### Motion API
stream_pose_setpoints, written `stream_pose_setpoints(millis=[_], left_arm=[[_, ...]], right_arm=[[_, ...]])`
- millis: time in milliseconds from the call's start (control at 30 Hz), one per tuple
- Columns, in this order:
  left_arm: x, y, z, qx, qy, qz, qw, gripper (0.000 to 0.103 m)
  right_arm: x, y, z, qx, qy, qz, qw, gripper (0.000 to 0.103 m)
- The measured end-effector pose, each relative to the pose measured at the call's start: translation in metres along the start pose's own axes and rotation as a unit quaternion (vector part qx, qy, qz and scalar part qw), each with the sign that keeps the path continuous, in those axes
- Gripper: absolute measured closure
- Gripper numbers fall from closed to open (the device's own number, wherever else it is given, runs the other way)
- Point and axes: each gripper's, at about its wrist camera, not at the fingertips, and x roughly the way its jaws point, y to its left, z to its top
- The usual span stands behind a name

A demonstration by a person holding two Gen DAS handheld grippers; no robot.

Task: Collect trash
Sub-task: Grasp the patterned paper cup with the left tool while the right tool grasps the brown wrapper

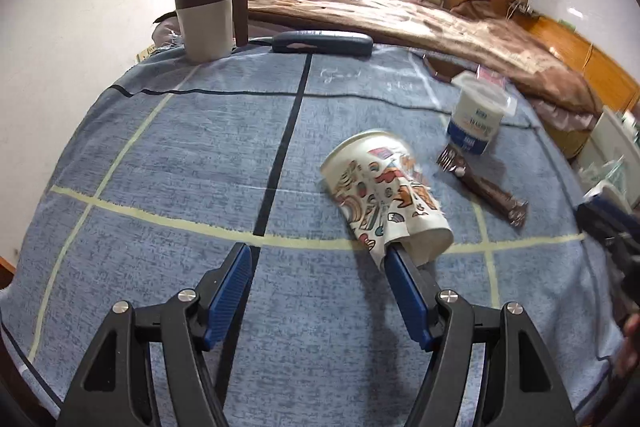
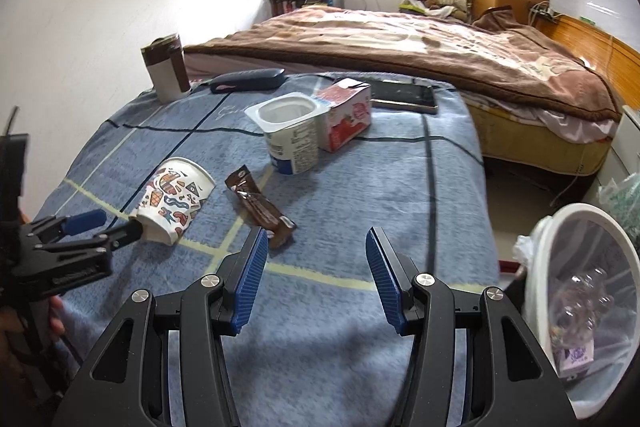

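Observation:
A patterned paper cup [image 1: 384, 195] lies on its side on the blue table cloth [image 1: 200, 147]; it also shows in the right wrist view [image 2: 176, 199]. My left gripper [image 1: 320, 251] is open, its right finger touching the cup's base, the cup outside the jaws. A brown snack wrapper [image 2: 260, 207], a white yogurt tub [image 2: 292, 135] and a red carton [image 2: 348, 111] lie beyond. My right gripper [image 2: 316, 239] is open and empty, just right of the wrapper's near end. A white trash bin [image 2: 580, 307] with trash inside stands at the right.
A brown and white mug [image 1: 208, 19], a dark glasses case [image 1: 324, 43] and a phone [image 2: 404, 95] sit at the table's far side. A bed with a brown blanket [image 2: 400, 43] lies behind. The table's right edge drops to the floor beside the bin.

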Motion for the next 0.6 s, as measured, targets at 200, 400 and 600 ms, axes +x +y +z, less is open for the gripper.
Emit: stream_pose_setpoints(millis=[200,400,600], left_arm=[[-0.018,0.004,0.004,-0.011,-0.016,-0.048,0.9986,0.031],[-0.021,0.003,0.009,-0.013,-0.015,-0.052,0.9984,0.029],[-0.014,-0.001,0.011,-0.031,0.006,-0.076,0.9966,0.028]], right_arm=[[0.021,0.013,0.007,-0.024,0.023,0.021,0.999,0.050],[0.040,0.022,0.015,-0.045,0.050,0.046,0.997,0.050],[0.051,0.031,0.022,-0.077,0.057,0.035,0.995,0.050]])
